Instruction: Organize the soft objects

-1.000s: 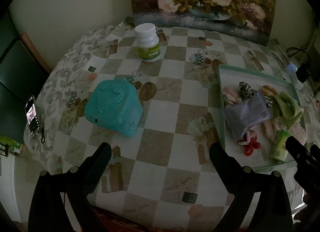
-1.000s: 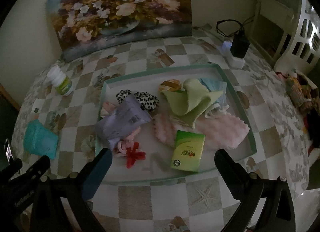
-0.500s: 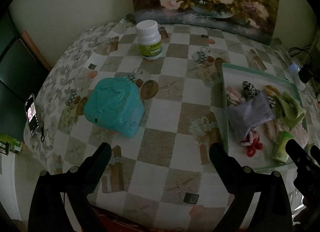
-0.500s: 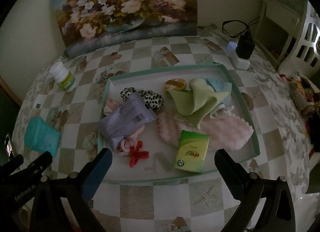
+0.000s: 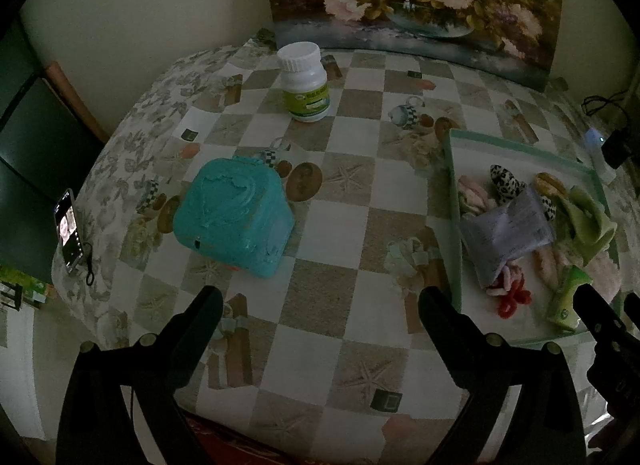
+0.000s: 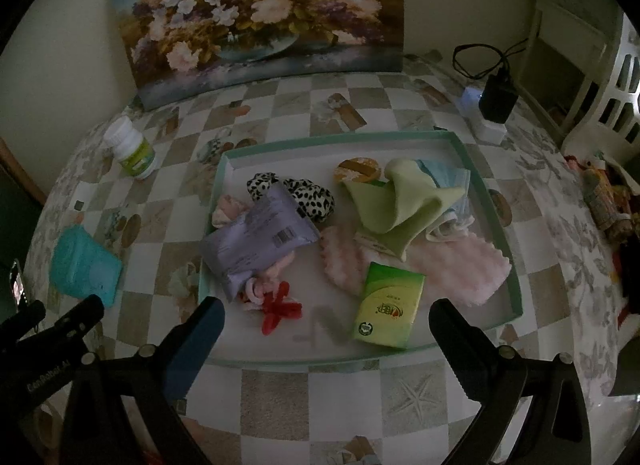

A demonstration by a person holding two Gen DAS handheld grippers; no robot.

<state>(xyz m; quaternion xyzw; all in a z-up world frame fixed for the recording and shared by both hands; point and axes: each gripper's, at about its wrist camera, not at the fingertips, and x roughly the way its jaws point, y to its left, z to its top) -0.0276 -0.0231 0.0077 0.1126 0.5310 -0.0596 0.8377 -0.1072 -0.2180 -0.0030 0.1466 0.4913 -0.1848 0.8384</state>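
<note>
Right wrist: both jaws wide, empty; fluffy pink cloth (image 6: pixel 460 265), possibly fleece, in shallow tray (image 6: pixel 496 217).

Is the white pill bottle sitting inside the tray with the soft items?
No, the white pill bottle stands on the checked tablecloth, outside the tray and off its far left corner.
</note>
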